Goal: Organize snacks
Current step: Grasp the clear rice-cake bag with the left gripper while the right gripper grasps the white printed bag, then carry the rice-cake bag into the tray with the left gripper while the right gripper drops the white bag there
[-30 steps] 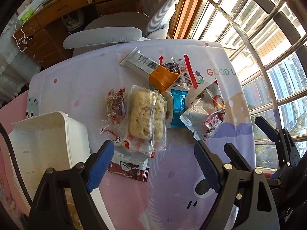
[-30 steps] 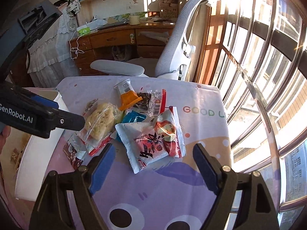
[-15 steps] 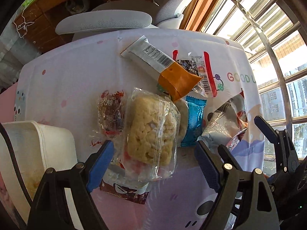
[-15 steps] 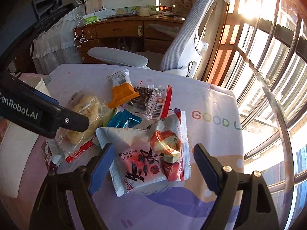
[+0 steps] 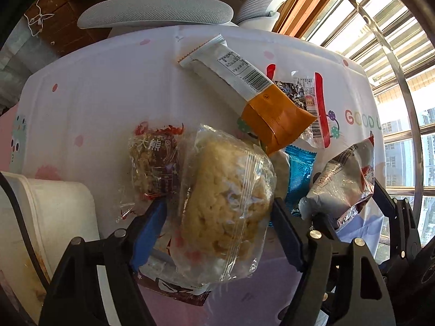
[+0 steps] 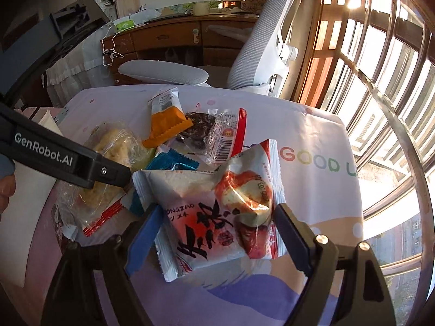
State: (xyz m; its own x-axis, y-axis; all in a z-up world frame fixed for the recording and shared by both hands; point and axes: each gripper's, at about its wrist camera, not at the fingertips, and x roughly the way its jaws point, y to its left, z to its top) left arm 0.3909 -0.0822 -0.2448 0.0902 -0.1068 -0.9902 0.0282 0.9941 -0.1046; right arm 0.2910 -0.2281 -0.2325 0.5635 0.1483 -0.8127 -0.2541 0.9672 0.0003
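A heap of snack packs lies on a pastel tablecloth (image 5: 95,95). My left gripper (image 5: 217,228) points straight down over a clear pack of pale puffed-rice cake (image 5: 225,195). The pack sits between the blue pads, the jaws are closing, and I see no firm squeeze on it. My right gripper (image 6: 217,233) stands open astride a white and red jujube pack (image 6: 212,214), its pads just off the pack's edges. Around them lie an orange and white bar (image 5: 261,97), a blue packet (image 5: 299,168), a dark crumbly pack (image 5: 155,163) and a red-striped clear pack (image 6: 223,135).
A white plastic bin (image 5: 54,217) stands at the table's left edge. A grey office chair (image 6: 163,72) is pushed against the far edge, with a wooden desk (image 6: 168,35) behind it. Barred windows (image 6: 380,81) run along the right side. The left gripper's black body (image 6: 68,160) crosses the right wrist view.
Both grippers have sunk toward the heap, so the packs loom larger. The left jaws have narrowed around the rice-cake pack. The right jaws now straddle the jujube pack at the same width.
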